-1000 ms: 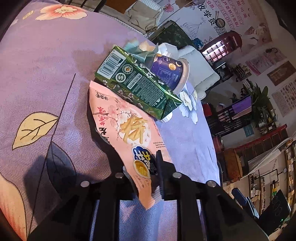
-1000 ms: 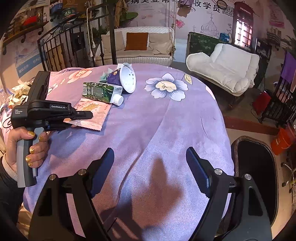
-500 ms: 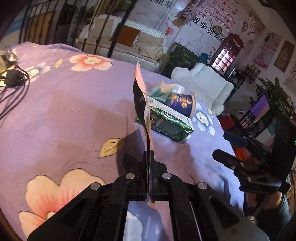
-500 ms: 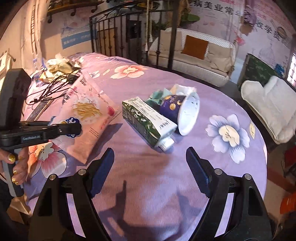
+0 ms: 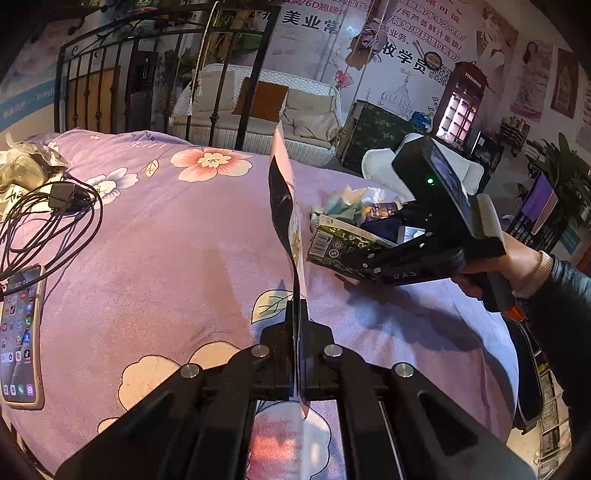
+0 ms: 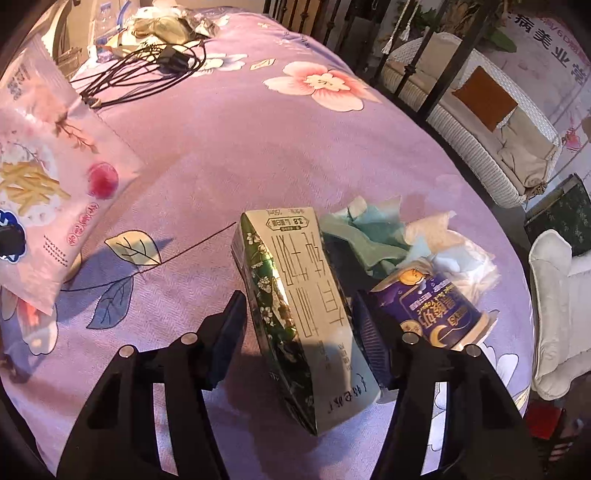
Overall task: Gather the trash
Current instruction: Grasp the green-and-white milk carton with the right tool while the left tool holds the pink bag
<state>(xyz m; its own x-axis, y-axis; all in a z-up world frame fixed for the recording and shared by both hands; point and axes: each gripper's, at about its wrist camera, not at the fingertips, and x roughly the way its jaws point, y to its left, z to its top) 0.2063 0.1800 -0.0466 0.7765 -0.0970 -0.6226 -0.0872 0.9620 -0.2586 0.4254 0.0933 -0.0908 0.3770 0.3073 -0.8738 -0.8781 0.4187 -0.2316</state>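
My left gripper (image 5: 296,310) is shut on a pink snack packet (image 5: 284,199), which stands edge-on above the purple tablecloth; in the right wrist view the packet (image 6: 40,184) hangs at the left. A green milk carton (image 6: 291,251) lies on the cloth between the fingers of my right gripper (image 6: 299,299). Its jaws are closing, with slim gaps left on both sides of the carton. In the left wrist view the right gripper (image 5: 369,258) reaches over the carton (image 5: 340,243). A tipped purple cup (image 6: 432,314) and crumpled tissues (image 6: 369,236) lie just right of the carton.
A phone (image 5: 20,332) and a tangle of black cables (image 5: 48,214) lie on the tablecloth (image 6: 258,147) at the left, with plastic bags (image 6: 166,26) at the far edge. Past the table stand an iron railing (image 5: 166,74), a sofa (image 5: 288,107) and a white armchair (image 6: 557,295).
The left gripper lifted the snack packet off the cloth and turned it upright. The right gripper swung across the table to the carton, rolled, and its jaws narrowed around it.
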